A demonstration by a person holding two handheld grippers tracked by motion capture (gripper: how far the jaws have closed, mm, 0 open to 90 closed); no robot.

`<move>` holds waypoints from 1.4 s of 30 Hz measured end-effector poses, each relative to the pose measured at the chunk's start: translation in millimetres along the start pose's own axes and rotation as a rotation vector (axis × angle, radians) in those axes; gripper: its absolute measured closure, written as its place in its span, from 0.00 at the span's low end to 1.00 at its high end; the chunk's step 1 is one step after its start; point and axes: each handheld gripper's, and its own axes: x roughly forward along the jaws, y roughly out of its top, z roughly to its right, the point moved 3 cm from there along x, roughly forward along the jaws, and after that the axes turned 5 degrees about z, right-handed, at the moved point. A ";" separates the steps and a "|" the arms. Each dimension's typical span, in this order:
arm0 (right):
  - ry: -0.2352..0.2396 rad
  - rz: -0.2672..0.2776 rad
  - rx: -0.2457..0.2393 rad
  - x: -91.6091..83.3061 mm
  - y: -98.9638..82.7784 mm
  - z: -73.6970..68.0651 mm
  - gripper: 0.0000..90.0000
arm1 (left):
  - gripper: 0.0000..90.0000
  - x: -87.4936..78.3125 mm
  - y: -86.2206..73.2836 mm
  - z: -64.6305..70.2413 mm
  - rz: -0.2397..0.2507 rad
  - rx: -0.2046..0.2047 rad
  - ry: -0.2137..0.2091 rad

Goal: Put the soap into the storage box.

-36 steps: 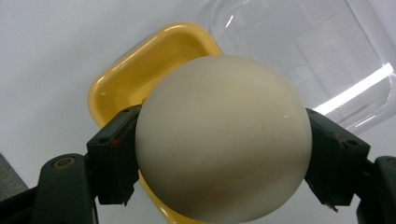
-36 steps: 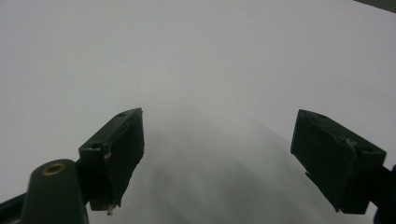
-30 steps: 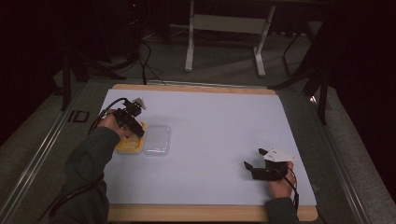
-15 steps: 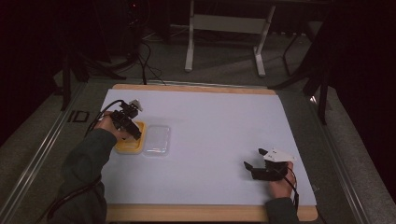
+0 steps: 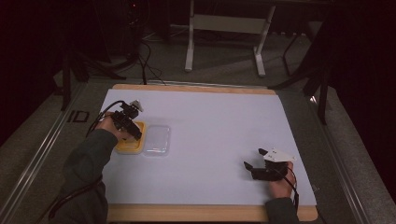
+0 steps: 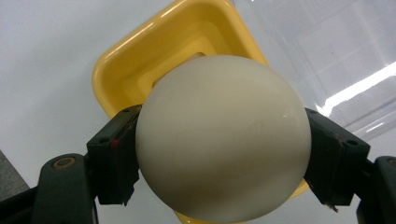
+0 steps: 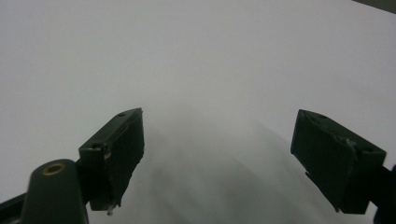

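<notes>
left gripper view: one white ball is clamped in the left hand-held gripper above one yellow tray, beside one clear lid. the right hand-held gripper, jaws apart, holds nothing over the white worktop.

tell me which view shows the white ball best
The left gripper view: the white ball sits large and sharp between the left gripper jaws, above the yellow tray. In the high view the hand and gripper cover that spot. The right gripper view looks at bare white table.
</notes>
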 end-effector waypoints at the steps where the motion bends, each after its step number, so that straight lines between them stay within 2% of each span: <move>1: 0.000 -0.001 -0.001 0.0 0.0 0.0 0.19 | 0.25 0.7 0.0 0.4 0.001 -0.004 0.000; 5: 0.000 -0.001 -0.001 0.0 0.0 0.0 0.19 | 0.25 4.0 0.2 0.5 -0.008 0.005 0.003; 14: 0.000 -0.001 -0.001 0.0 0.0 -0.1 0.19 | 0.25 9.7 -2.3 -1.2 -0.023 -0.005 0.010; 19: 0.000 -0.002 -0.002 0.1 0.0 -0.2 0.19 | 0.25 11.7 -2.8 -2.1 -0.020 -0.012 0.001; 21: 0.000 -0.002 -0.005 0.3 0.0 -0.1 0.19 | 0.24 10.5 -3.3 -0.9 0.027 0.009 0.026; 23: -0.001 -0.004 -0.007 0.3 0.0 -0.1 0.19 | 0.18 6.6 -2.8 -2.6 0.046 -0.018 -0.018; 28: -0.001 -0.006 -0.010 0.3 0.0 -0.3 0.19 | 0.17 -9.8 -3.3 -4.7 0.114 -0.038 -0.017; 36: -0.003 -0.005 -0.008 0.4 0.0 0.0 0.19 | 0.18 -26.7 -3.9 -1.6 0.153 -0.021 0.000; 38: -0.003 -0.005 -0.007 0.4 0.0 0.0 0.19 | 0.21 -28.0 -4.0 -0.9 0.157 -0.018 0.007; 39: -0.003 -0.005 -0.006 0.5 0.0 0.0 0.19 | 0.21 -31.0 -4.3 1.8 0.177 -0.007 0.019; 42: -0.009 -0.013 -0.001 1.1 -0.1 0.1 0.19 | 0.27 -34.3 -5.8 6.7 0.202 0.008 0.019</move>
